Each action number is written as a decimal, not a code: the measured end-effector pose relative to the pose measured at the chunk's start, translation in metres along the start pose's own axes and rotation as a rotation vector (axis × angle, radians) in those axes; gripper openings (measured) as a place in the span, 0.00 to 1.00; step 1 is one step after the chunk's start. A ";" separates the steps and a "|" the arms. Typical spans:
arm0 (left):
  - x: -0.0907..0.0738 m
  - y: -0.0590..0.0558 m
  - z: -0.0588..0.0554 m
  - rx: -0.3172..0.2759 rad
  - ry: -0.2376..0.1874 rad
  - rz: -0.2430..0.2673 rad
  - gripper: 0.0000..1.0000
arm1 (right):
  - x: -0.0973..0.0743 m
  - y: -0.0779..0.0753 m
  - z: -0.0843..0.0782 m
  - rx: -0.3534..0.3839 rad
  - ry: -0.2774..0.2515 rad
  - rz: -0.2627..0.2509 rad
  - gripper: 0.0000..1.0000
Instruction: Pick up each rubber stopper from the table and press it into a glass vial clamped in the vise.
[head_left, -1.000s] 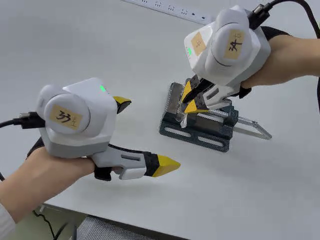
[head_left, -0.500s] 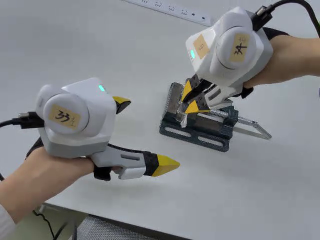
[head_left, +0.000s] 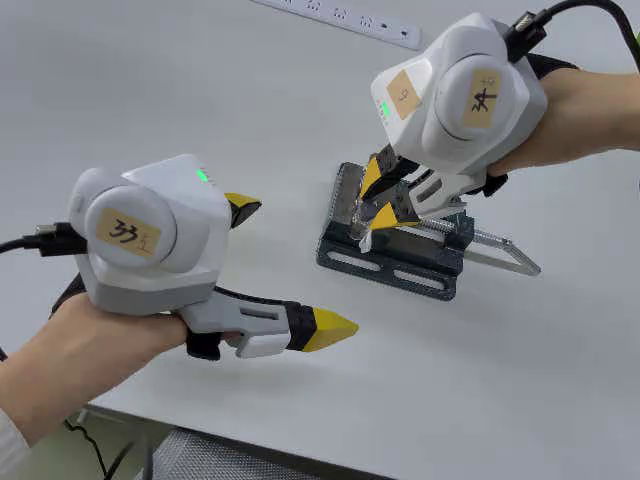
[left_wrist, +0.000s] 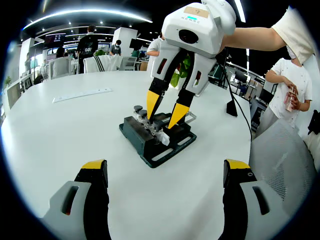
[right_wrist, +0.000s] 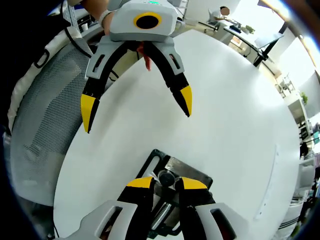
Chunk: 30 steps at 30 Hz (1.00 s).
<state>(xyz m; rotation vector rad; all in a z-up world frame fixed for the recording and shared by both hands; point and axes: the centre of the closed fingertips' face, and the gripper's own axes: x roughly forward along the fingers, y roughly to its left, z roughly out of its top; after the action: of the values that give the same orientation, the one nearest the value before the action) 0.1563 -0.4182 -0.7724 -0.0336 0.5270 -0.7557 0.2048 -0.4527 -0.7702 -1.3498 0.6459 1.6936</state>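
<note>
A dark vise (head_left: 395, 262) (left_wrist: 155, 142) (right_wrist: 152, 165) stands on the white table and clamps a row of glass vials (left_wrist: 159, 136). Dark rubber stoppers (right_wrist: 165, 177) (left_wrist: 137, 109) sit on top of some of the vials. My right gripper (head_left: 381, 197) (left_wrist: 164, 107) (right_wrist: 166, 183) hangs right over the vials, its yellow tips a narrow gap apart on either side of the stoppers, and I see nothing held between them. My left gripper (head_left: 290, 267) (left_wrist: 165, 167) (right_wrist: 136, 107) hovers to the vise's left, wide open with nothing in it.
A white power strip (head_left: 340, 18) (left_wrist: 82, 94) lies along the table's far side. The vise's screw handle (head_left: 505, 258) sticks out to the right. The table's near edge runs just below my left hand, with a mesh chair (head_left: 200, 460) beyond it.
My right gripper has shifted slightly left and down toward the vials, with the same gap between its jaws. My left gripper has barely moved.
</note>
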 end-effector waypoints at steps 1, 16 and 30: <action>0.000 0.000 0.000 0.000 0.000 0.000 0.96 | -0.001 -0.001 0.000 0.003 -0.002 0.000 0.15; 0.001 0.000 0.001 -0.003 -0.004 0.000 0.96 | -0.012 -0.003 0.003 0.096 -0.062 0.050 0.02; 0.002 0.001 -0.001 -0.010 -0.002 0.000 0.95 | -0.007 0.003 0.002 0.113 -0.048 0.083 0.00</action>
<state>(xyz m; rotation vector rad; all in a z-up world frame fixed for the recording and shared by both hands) 0.1576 -0.4183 -0.7747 -0.0436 0.5283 -0.7533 0.2013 -0.4550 -0.7634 -1.2146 0.7670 1.7233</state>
